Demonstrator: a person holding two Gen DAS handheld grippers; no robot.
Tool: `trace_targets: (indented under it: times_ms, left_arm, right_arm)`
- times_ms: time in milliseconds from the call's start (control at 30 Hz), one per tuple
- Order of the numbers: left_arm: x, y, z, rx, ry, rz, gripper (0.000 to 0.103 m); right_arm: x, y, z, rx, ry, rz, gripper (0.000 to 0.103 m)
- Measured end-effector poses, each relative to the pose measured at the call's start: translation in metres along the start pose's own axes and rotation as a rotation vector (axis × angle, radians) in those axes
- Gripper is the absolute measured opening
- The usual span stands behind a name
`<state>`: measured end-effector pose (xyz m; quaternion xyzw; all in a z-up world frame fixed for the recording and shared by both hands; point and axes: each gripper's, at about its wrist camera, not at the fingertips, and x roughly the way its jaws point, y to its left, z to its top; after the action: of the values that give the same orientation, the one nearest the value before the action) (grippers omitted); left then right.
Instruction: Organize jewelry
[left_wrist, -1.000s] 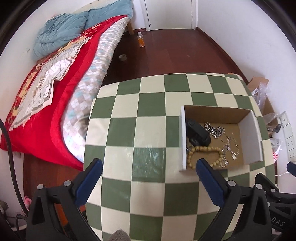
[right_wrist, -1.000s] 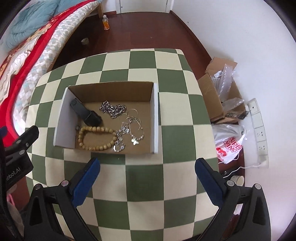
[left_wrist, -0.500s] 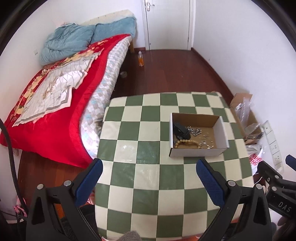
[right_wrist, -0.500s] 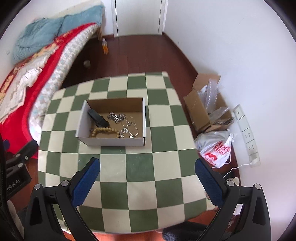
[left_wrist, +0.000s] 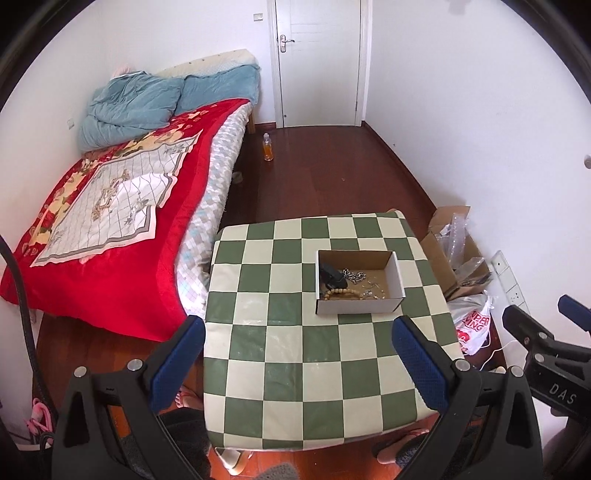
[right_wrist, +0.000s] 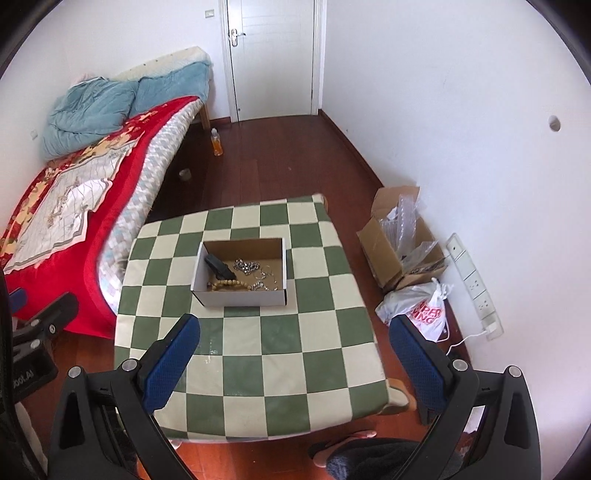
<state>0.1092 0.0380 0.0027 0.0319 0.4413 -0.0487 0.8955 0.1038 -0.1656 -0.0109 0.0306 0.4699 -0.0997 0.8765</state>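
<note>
An open cardboard box (left_wrist: 357, 307) (right_wrist: 240, 297) sits on the green-and-cream checked table (left_wrist: 303, 350) (right_wrist: 243, 354). Inside lie a wooden bead bracelet (left_wrist: 341, 293) (right_wrist: 227, 284), a silver chain (left_wrist: 354, 275) (right_wrist: 246, 266), small silver pieces (right_wrist: 266, 282) and a black object (left_wrist: 332, 277) (right_wrist: 219, 267). My left gripper (left_wrist: 295, 354) is open and empty, high above the table's near side. My right gripper (right_wrist: 291, 350) is open and empty, also high above and back from the box.
A bed with a red cover (left_wrist: 110, 206) stands left of the table. A cardboard box with plastic wrap (right_wrist: 402, 240), a plastic bag (right_wrist: 421, 306) and a power strip (right_wrist: 474, 284) lie by the right wall. A bottle (left_wrist: 267, 147) stands on the wooden floor.
Both grippers have pulled up and back from the table, so the box looks much smaller and the whole room shows. Both stay open and empty.
</note>
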Motion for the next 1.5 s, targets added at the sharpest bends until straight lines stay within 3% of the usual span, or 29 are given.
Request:
trace_targets:
  times_ms: [367, 1500]
  left_arm:
    - [-0.014, 0.002, 0.02, -0.055, 0.004, 0.058, 0.103]
    - [0.004, 0.0, 0.028, -0.049, 0.017, 0.077, 0.103]
  right_arm:
    - [-0.045, -0.004, 0.033, -0.038, -0.035, -0.027, 0.103]
    - [-0.018, 0.004, 0.053, -0.057, -0.015, -0.025, 0.103]
